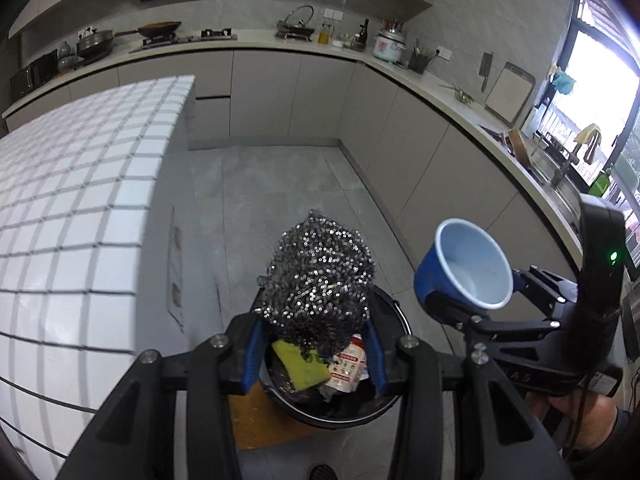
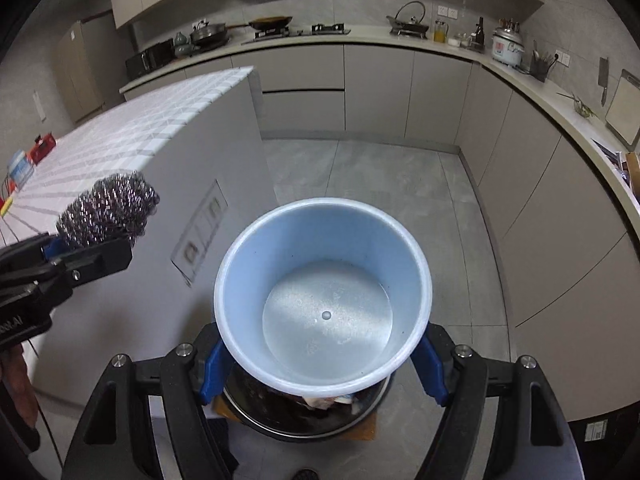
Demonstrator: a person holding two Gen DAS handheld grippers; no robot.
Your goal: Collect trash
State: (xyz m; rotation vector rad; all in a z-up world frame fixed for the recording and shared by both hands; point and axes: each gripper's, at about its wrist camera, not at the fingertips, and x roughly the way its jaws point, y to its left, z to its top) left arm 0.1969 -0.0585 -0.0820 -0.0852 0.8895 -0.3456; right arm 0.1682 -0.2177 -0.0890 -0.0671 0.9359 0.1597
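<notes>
Two hand-held tools are hovering over a black bin (image 1: 394, 312) on the kitchen floor, each carrying a piece of trash.

The left tool (image 1: 316, 354) is gripping a steel scourer (image 1: 320, 276) between its blue pads (image 1: 253, 354). The scourer is bulging out ahead of the fingertips. Directly below and just beyond the tool, the bin is standing open, with a yellow sponge (image 1: 302, 366) and a printed wrapper (image 1: 348, 366) already lying inside.

The right tool (image 2: 322, 364) is clamping a blue cup (image 2: 323, 296) by its sides, jaws set wide around it. The cup's mouth is tilting toward the camera and it looks empty apart from a wet sheen. The bin rim (image 2: 256, 420) is showing just beneath the cup, under the tool's fingers.

To do the drop well, each tool probably should be centred over the bin mouth before letting go, low enough that nothing bounces out. The scourer may snag on the pads, so opening fully is likely wise. The cup seems to be sitting near the bin's edge, so it may be needing a little more reach first.
</notes>
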